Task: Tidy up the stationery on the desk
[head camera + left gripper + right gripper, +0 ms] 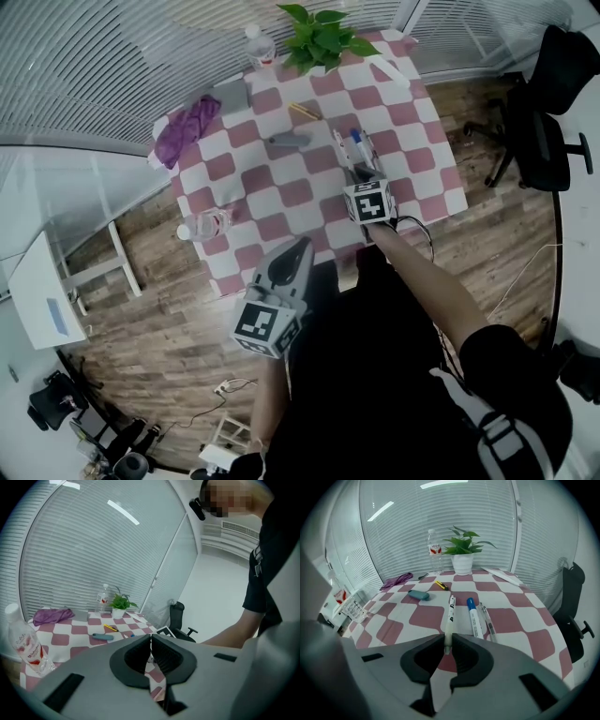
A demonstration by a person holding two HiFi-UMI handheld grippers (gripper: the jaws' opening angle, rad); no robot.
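Currently the right claw (449, 645) is closed on the near end of a white pen (451, 613), and the rest of the pen reaches far out over the checkered surface (520, 616). I cannot tell whether its far tip touches down. A grip at the very end looks weak to me, because the long free part can drop or slip out of the pads if the hand turns quickly. Just to the right lie a blue-capped marker (474, 618) and a clear pen (488, 618), so a sideways swing could knock them and make them roll toward the edge. The left claw (151, 645) is closed with nothing in it, at the near side of the surface.
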